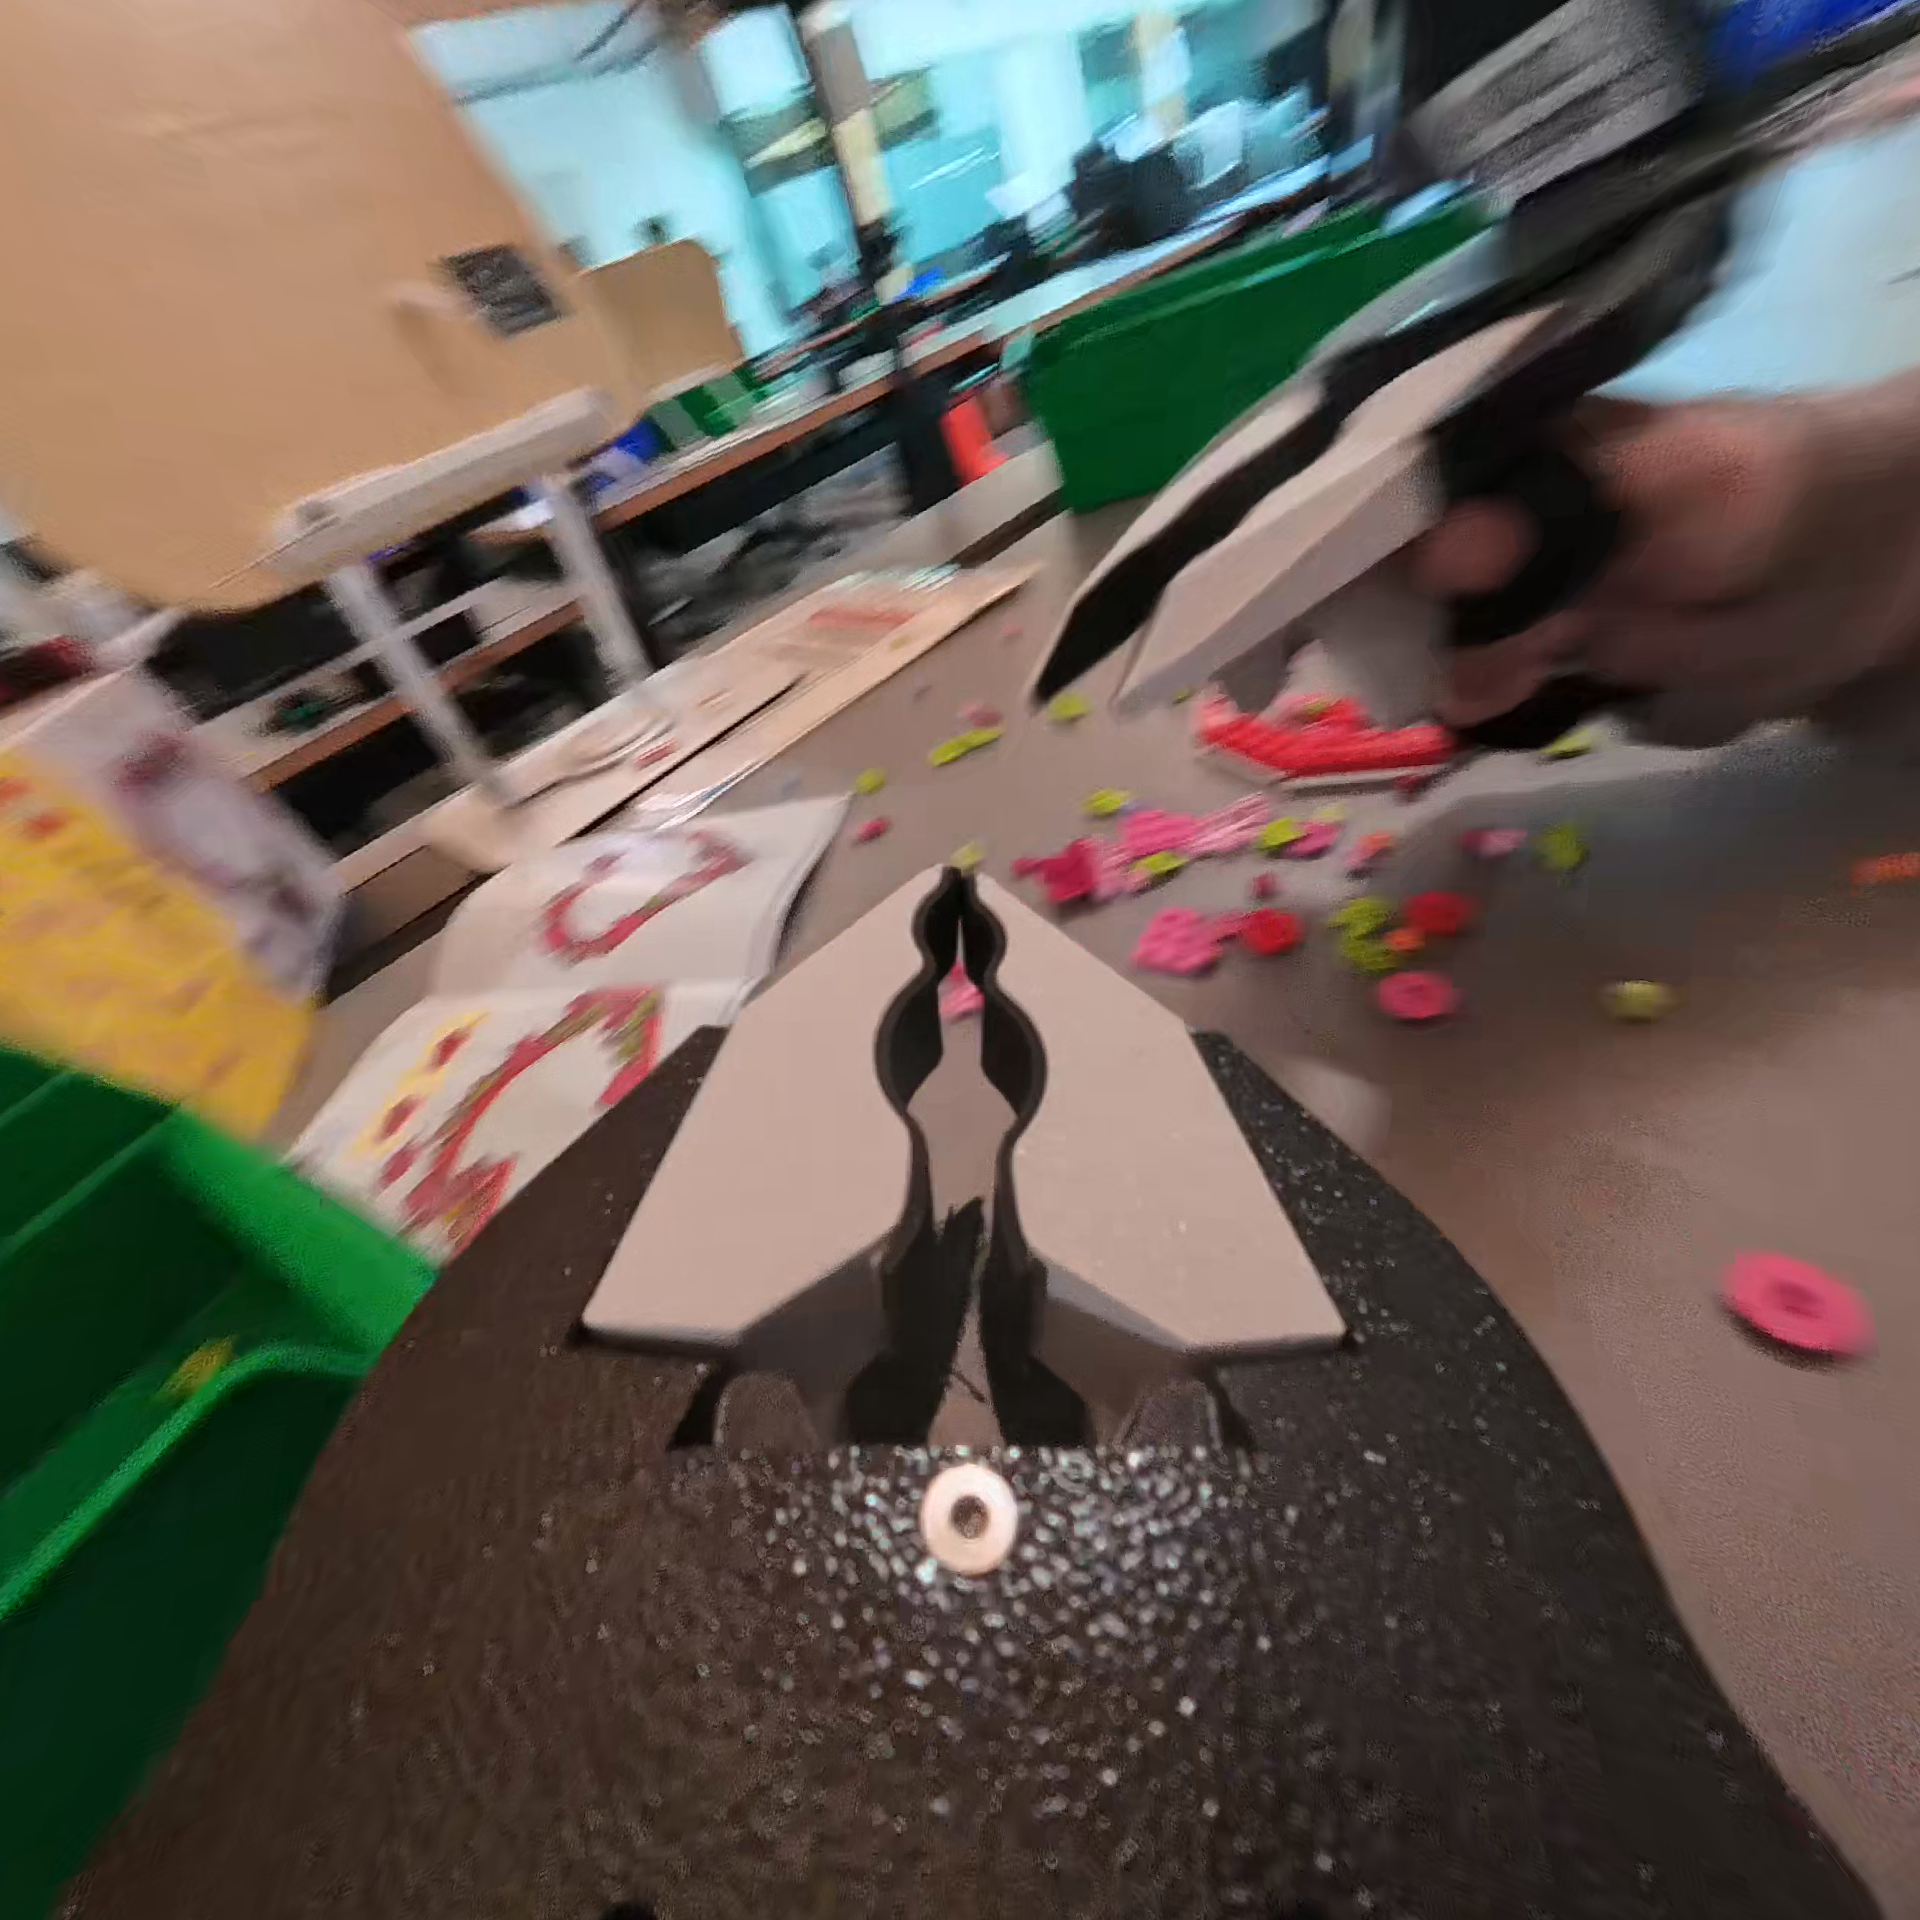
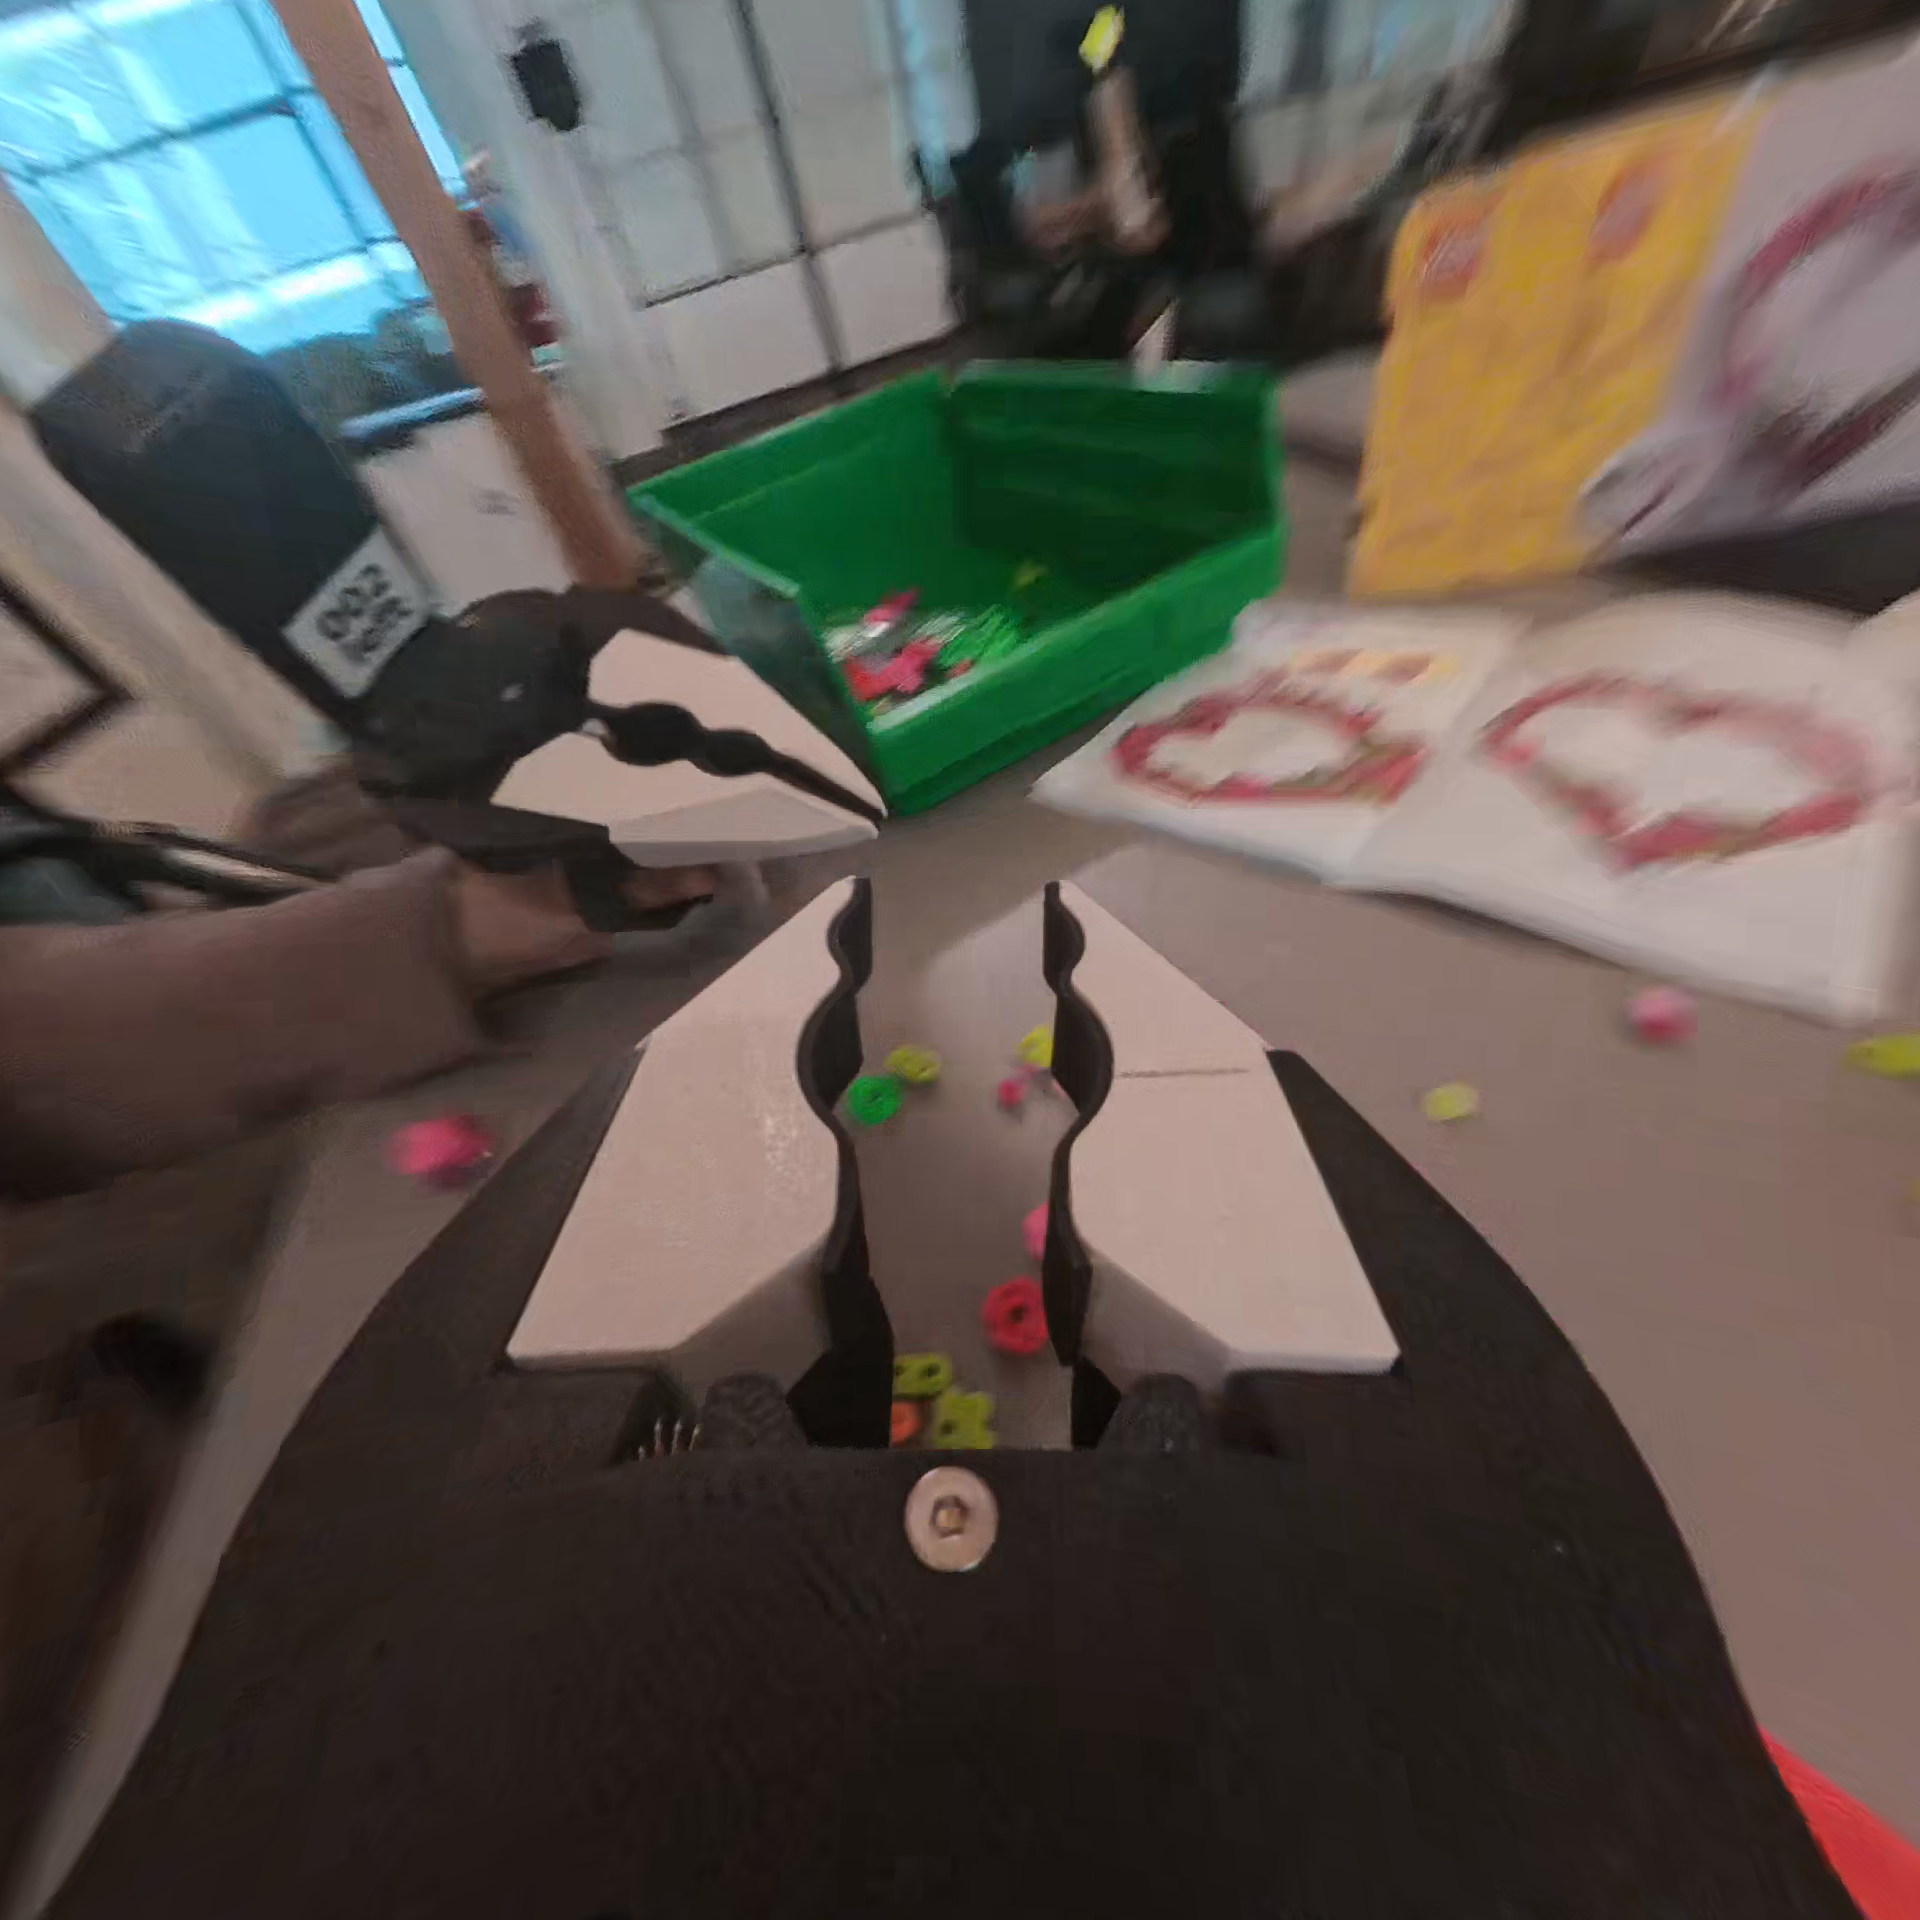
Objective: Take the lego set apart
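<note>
Right gripper (image 2: pixel 956 894) parted, empty, above loose pieces (image 2: pixel 1013 1314) on table (image 2: pixel 1351 1195). Left gripper (image 1: pixel 961 883) pinched together, empty, pieces just beyond tips. Red chunk (image 1: pixel 1320 738) farther, under right gripper. Green bin (image 2: pixel 1039 727) beyond, holding pieces.

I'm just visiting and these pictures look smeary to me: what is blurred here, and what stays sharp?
Left wrist view: its own left gripper is crisp, but the lego pieces, booklet and right gripper are motion-smeared. Right wrist view: the right gripper is sharp; the green bin and yellow box are streaked, and straight lines bow near the edges.
</note>
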